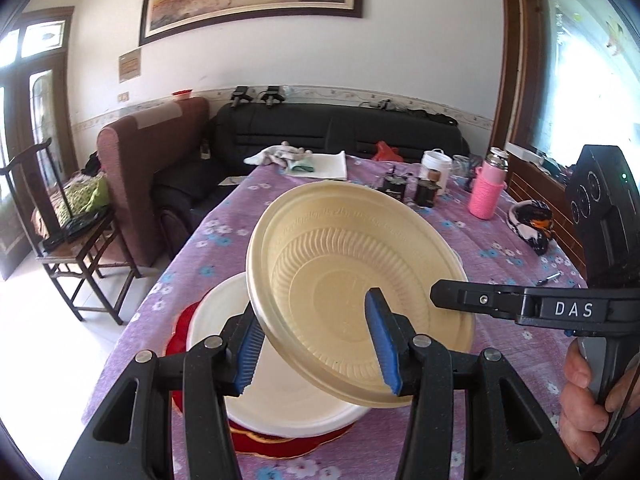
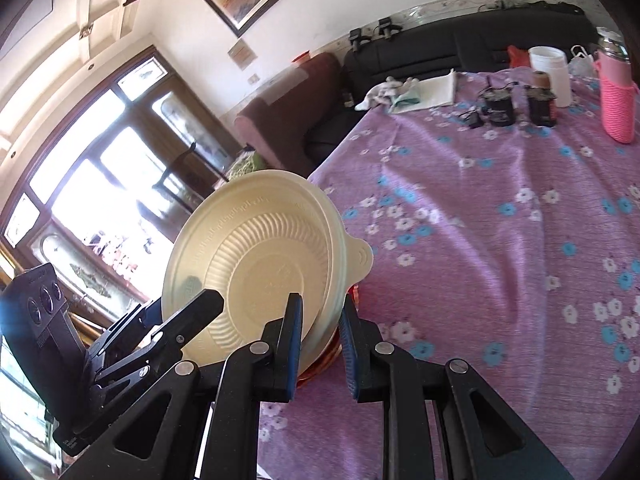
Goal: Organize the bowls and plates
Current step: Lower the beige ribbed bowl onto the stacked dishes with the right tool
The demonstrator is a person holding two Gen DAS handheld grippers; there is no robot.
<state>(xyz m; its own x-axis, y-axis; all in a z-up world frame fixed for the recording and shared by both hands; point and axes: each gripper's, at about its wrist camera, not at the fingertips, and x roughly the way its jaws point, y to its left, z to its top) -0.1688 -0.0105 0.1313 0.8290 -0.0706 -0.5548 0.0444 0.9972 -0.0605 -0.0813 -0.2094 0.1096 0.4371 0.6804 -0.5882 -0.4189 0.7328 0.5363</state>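
A cream plastic bowl (image 1: pixel 352 276) is held tilted above the table, its inside facing me. My left gripper (image 1: pixel 318 344) straddles its near rim, one blue pad outside and one inside, with a wide gap. My right gripper (image 2: pixel 320 340) is shut on the bowl's (image 2: pixel 256 264) rim at its right side; in the left wrist view its finger (image 1: pixel 472 296) reaches the bowl from the right. Under the bowl a white plate (image 1: pixel 280 392) lies on a red plate (image 1: pixel 256 440).
The table has a purple flowered cloth (image 2: pixel 500 240). At its far end stand a pink bottle (image 1: pixel 490 188), a white jar (image 1: pixel 436 168), dark small devices (image 1: pixel 408 192) and folded cloths (image 1: pixel 304 160). A chair (image 1: pixel 68 232) and sofas (image 1: pixel 320 128) stand beyond the table.
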